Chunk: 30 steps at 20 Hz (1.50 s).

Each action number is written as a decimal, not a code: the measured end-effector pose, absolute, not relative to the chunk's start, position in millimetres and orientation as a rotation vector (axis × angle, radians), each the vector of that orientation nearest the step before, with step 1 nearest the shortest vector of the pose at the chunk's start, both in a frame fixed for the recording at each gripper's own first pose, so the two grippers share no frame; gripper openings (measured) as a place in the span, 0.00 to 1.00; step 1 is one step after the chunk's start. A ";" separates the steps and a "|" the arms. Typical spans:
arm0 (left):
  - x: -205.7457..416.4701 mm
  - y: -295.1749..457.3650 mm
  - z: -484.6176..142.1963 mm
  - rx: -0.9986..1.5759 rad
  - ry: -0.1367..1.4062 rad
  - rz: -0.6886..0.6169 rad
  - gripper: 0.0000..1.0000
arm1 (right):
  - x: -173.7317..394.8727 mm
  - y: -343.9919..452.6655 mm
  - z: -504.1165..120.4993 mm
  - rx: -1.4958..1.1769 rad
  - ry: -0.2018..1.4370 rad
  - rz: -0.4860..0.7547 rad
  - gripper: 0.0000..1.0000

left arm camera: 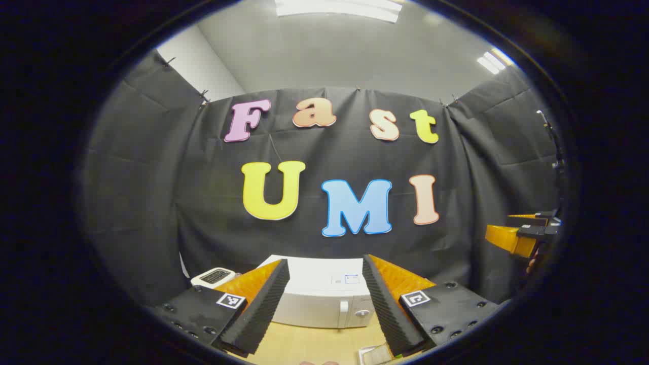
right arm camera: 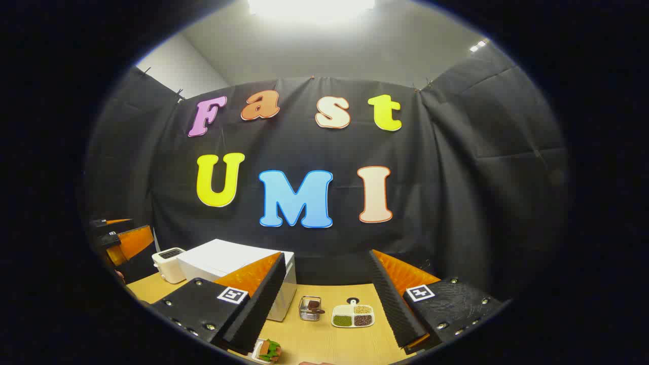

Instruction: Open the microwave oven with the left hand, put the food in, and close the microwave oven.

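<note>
In the left gripper view, the left gripper (left arm camera: 324, 309) stands wide open and holds nothing. Past the gap between its fingers, the white microwave (left arm camera: 324, 299) sits on the wooden table (left arm camera: 314, 344), door closed. A toaster (left arm camera: 214, 277) stands beyond the left finger.

In the right gripper view, the right gripper (right arm camera: 324, 309) also gapes wide and empty. The food (right arm camera: 268, 351) lies just beside its left fingertip. Between the fingers farther off sit a wire basket (right arm camera: 310, 309) and a divided dish (right arm camera: 353, 316).

food plate (right arm camera: 267, 351) cut off below
</note>
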State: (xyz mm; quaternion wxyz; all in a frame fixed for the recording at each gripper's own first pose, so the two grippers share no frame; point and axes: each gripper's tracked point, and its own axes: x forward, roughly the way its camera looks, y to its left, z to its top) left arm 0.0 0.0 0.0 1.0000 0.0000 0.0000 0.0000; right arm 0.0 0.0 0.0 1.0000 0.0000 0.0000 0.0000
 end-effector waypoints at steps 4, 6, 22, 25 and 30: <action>12.6 -8.2 1.9 0.025 -0.008 0.016 0.94 | 14.1 -3.1 -15.4 0.026 0.016 0.036 0.97; 17.6 -10.3 6.6 0.034 -0.021 0.014 0.94 | 17.1 -2.6 -21.1 0.047 0.037 0.022 0.97; 63.5 -5.7 -42.6 0.028 -0.017 -0.088 0.94 | 27.2 13.4 -26.6 0.023 0.013 -0.071 0.98; 76.7 -18.3 -93.0 0.030 0.045 -0.130 0.94 | 30.1 9.2 -38.2 0.020 0.032 -0.088 0.98; 115.9 -29.0 -182.5 0.035 0.168 -0.158 0.94 | 30.6 2.3 -57.5 -0.024 0.070 -0.117 0.98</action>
